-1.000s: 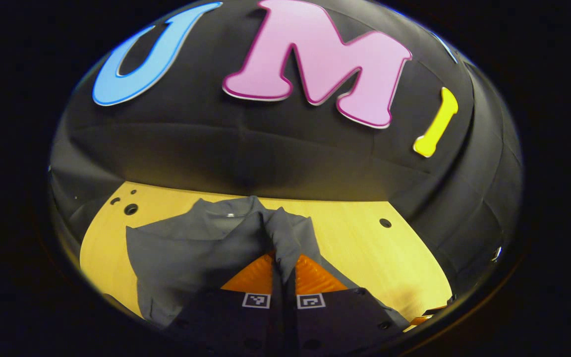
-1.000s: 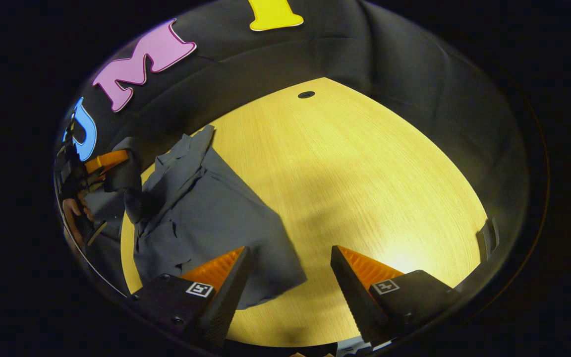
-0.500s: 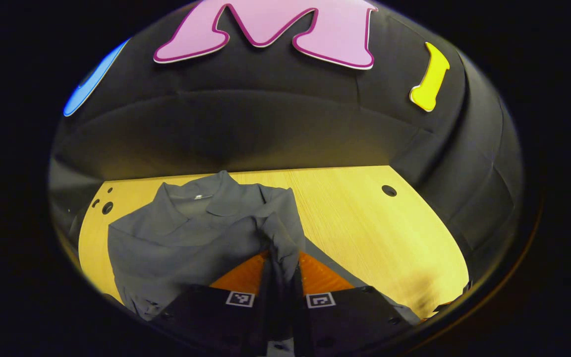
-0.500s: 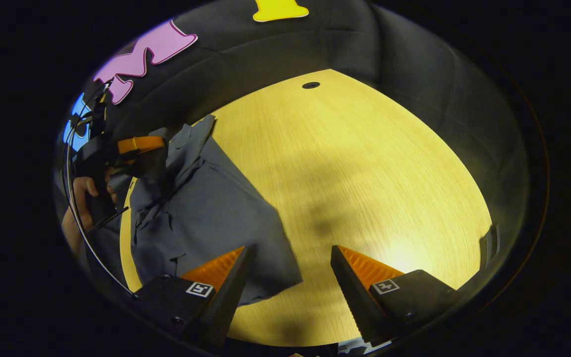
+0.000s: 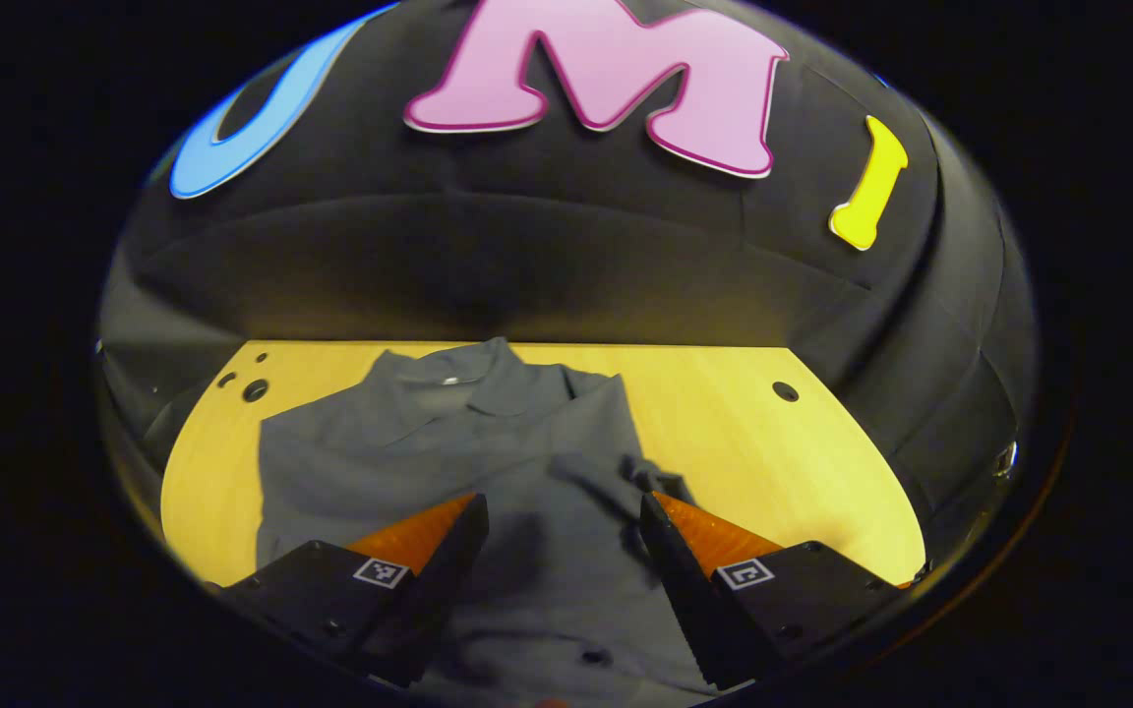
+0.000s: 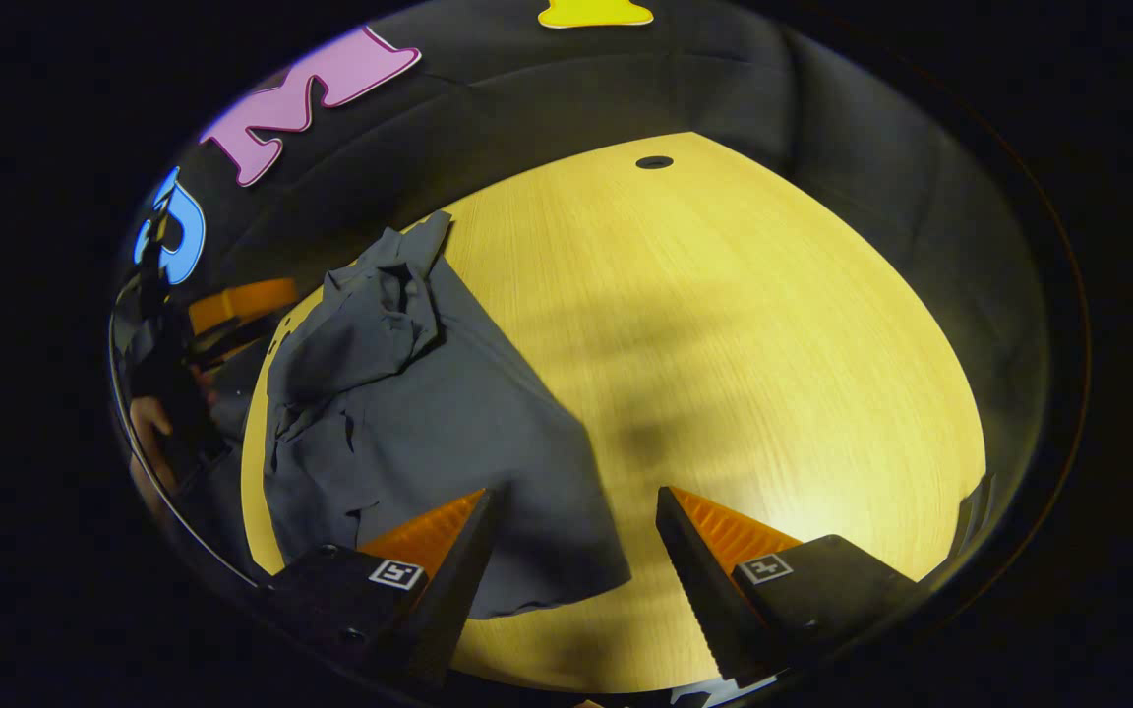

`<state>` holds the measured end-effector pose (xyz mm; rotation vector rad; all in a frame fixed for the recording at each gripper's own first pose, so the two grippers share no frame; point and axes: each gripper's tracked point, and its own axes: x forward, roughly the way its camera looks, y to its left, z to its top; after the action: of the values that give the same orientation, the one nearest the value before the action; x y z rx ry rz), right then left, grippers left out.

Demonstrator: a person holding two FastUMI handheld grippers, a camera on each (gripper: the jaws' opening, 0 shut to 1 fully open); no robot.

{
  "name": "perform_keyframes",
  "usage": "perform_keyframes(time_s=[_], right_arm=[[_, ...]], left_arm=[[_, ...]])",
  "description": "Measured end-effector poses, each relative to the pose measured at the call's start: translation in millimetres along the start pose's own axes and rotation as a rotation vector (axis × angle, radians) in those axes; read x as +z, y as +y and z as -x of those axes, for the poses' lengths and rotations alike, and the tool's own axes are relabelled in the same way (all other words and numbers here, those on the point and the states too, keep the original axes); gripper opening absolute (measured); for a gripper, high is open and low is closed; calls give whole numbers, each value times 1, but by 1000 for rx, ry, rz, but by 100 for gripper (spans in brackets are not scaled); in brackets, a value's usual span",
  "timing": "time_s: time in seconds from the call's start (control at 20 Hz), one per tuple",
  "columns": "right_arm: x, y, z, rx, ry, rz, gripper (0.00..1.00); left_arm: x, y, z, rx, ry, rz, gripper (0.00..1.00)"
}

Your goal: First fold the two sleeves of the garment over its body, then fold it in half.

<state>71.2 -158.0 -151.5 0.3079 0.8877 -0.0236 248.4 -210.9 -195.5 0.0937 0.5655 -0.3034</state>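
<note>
Yellow wooden table [image 5: 724, 433] carries the grey shirt [image 5: 448, 452] mid-frame. Sleeve [image 5: 616, 472] just dropped onto its body: left gripper [image 5: 559, 531] went from clamped to wide. Right gripper [image 6: 576, 551] wide, empty, lower frame.

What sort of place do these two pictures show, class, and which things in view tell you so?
Probably a staged recording booth, not a home: black cloth wall behind a bare wooden table with drilled holes, one grey shirt on it, and two hand-held grippers, left and right, both open.
</note>
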Motion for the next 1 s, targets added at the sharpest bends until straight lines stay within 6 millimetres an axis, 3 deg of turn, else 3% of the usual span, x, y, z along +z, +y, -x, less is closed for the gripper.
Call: perform_keyframes(time_s=[0.3,0.45,0.7,0.95,1.0], right_arm=[[-13,-1,-12,-42,48,73,99],[-25,1,-17,-60,74,119,99],[-43,22,-23,-88,107,191,99],[-59,52,-23,-75,149,270,99],[-64,60,-22,-74,154,290,99]], left_arm=[[-90,115,98,132,70,-17,97],[-145,155,138,185,140,24,97],[-211,193,174,242,208,80,97],[-255,199,194,251,254,120,97],[-261,196,196,245,260,126,93]])
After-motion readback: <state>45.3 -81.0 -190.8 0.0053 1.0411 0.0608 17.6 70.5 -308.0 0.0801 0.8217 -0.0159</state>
